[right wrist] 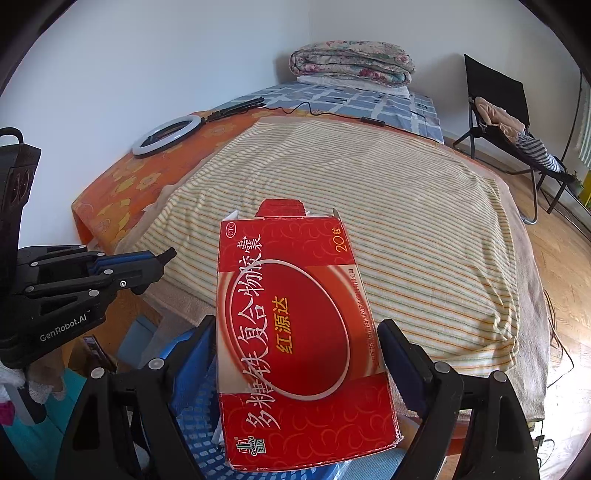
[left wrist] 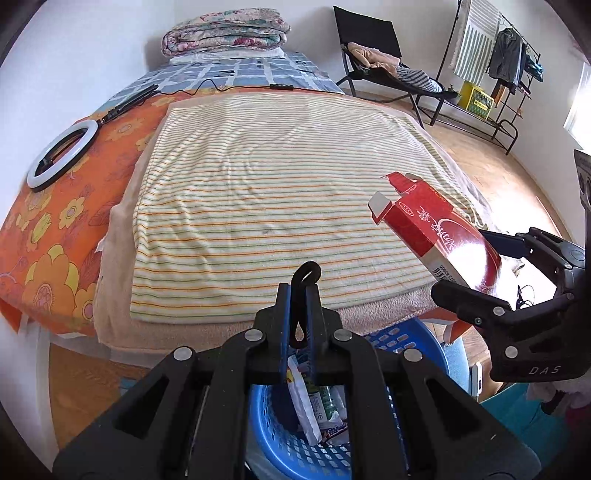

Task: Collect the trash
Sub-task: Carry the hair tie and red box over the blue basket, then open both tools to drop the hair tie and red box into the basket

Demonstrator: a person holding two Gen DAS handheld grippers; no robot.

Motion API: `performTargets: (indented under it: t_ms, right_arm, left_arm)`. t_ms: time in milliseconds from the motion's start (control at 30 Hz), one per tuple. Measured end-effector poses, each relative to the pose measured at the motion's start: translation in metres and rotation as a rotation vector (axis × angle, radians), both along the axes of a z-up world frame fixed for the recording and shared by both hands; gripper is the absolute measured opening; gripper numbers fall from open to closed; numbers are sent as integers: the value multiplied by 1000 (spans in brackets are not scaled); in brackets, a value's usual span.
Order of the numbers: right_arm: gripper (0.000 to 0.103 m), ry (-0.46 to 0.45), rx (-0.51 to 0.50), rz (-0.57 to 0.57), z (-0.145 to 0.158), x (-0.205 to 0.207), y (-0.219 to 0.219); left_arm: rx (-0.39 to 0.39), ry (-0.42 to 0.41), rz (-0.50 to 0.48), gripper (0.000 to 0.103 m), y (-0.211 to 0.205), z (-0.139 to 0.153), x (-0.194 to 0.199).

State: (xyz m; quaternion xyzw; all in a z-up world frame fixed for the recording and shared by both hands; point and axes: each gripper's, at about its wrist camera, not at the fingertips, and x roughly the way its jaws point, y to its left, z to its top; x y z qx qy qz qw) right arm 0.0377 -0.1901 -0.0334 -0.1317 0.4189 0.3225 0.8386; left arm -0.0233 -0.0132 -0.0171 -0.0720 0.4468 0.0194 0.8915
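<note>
A flattened red medicine box (right wrist: 291,406) with its end flaps open is pinched at both side edges by my right gripper (right wrist: 299,332), which is shut on it. The box hangs above the near edge of the bed, over a blue plastic basket (left wrist: 266,435) holding wrappers and a green bottle. From the left wrist, the same box (left wrist: 432,229) tilts up at the right in the right gripper (left wrist: 476,266). My left gripper (left wrist: 299,295) is shut on a thin black loop (left wrist: 306,275) directly over the basket. It appears at the left (right wrist: 162,258) in the right wrist view.
A striped towel (left wrist: 277,192) covers the bed over an orange flowered sheet (left wrist: 55,229). A ring light (left wrist: 61,155) and its cable lie at the far left, a folded quilt (left wrist: 225,33) at the head. A folding chair (left wrist: 373,55) and clothes rack (left wrist: 491,55) stand on the wooden floor to the right.
</note>
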Motion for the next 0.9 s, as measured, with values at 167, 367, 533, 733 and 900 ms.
performTargets:
  t_ms: [167, 367, 533, 733, 900]
  right_arm:
    - [87, 12, -12, 15, -8, -24, -12]
    - [87, 12, -34, 40, -16, -51, -19]
    - [87, 39, -51, 56, -31, -65, -24]
    - [87, 90, -76, 63, -55, -78, -29]
    - [88, 128, -89, 56, -71, -80, -34]
  left_arm:
    - [0, 32, -22, 6, -15, -14, -21]
    - [-11, 70, -34, 6, -27, -33, -39]
    - [-23, 90, -36, 6, -33, -45, -48]
    - [-22, 124, -48, 6, -39, -61, -55]
    - [-17, 156, -44, 6, -41, -76, -57]
